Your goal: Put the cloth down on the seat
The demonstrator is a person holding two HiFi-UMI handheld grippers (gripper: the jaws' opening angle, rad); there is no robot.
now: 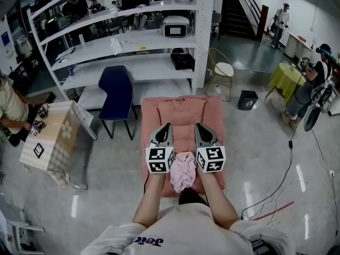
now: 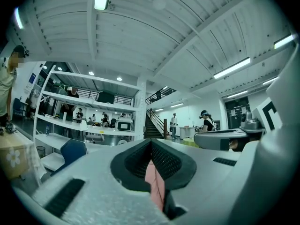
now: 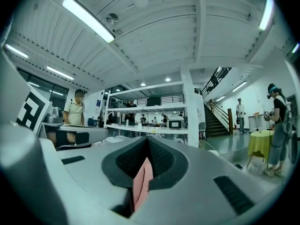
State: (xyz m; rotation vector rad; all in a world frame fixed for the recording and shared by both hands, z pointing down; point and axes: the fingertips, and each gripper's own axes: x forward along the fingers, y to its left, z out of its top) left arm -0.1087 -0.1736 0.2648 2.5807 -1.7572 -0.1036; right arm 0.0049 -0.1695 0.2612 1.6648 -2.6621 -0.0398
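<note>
Cloth (image 1: pixel 182 175) over seat (image 1: pixel 158 109) in head view; both gripper views show fingers (image 2: pixel 174 164) clamping it.

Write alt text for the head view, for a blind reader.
Seen from above, a person holds the left gripper and right gripper side by side, both shut on a bunched pink cloth above a salmon-covered seat. A blue chair and white shelves stand beyond.

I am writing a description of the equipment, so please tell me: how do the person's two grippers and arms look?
The left gripper and the right gripper look alike: light grey tapered shells with black textured pads inside the jaws. Each carries a white cube with black square markers. No cables show on them. The person wears a white short-sleeved T-shirt with dark lettering.
</note>
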